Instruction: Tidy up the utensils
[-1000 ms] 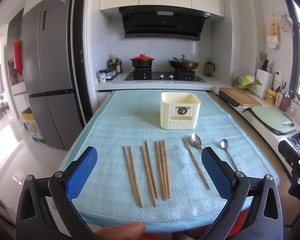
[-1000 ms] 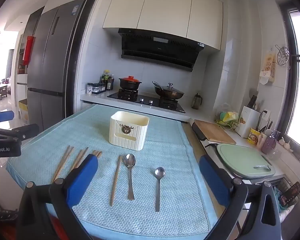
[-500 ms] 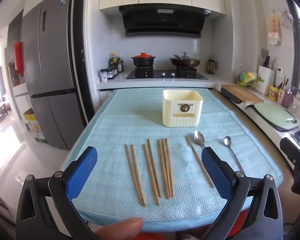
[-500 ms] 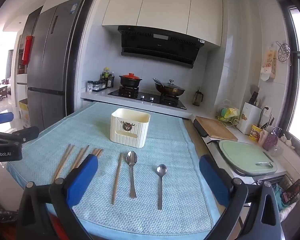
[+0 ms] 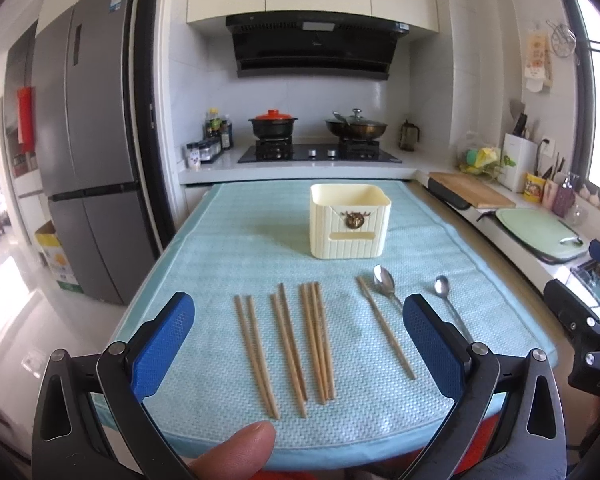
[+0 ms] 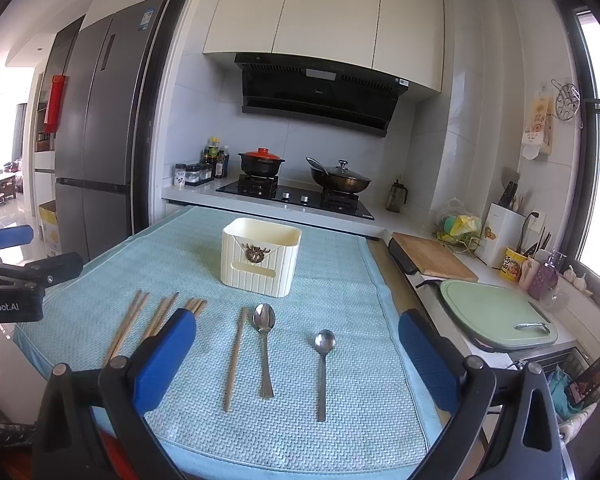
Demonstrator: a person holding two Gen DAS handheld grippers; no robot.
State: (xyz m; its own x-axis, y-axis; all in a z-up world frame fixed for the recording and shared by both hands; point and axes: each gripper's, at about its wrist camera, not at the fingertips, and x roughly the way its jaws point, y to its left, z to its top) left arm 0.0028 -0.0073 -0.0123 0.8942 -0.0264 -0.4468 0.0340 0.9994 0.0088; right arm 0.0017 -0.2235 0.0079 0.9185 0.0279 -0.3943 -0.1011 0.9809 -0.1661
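A cream utensil holder [image 5: 350,221] [image 6: 260,256] stands upright on the light-blue mat [image 5: 228,248] [image 6: 340,288]. Several wooden chopsticks [image 5: 292,344] [image 6: 156,316] lie in a row in front of it. One lone chopstick [image 5: 384,332] [image 6: 234,360] lies further right, beside a large spoon [image 5: 384,282] [image 6: 264,344] and a smaller spoon [image 5: 444,292] [image 6: 323,368]. My left gripper [image 5: 300,344] hangs open above the mat's near edge, over the chopsticks. My right gripper [image 6: 296,356] hangs open above the spoons. Neither holds anything.
A thumb [image 5: 232,452] shows at the bottom of the left wrist view. A stove with a pot [image 5: 274,126] and a wok [image 5: 356,128] lies behind the mat. At right run a wooden board [image 6: 432,258] and a green cutting board [image 6: 496,312]. A fridge [image 5: 88,152] stands left.
Both grippers have drifted slightly, so the table scene sits a little differently in each view. Both remain open, and the utensils have not moved.
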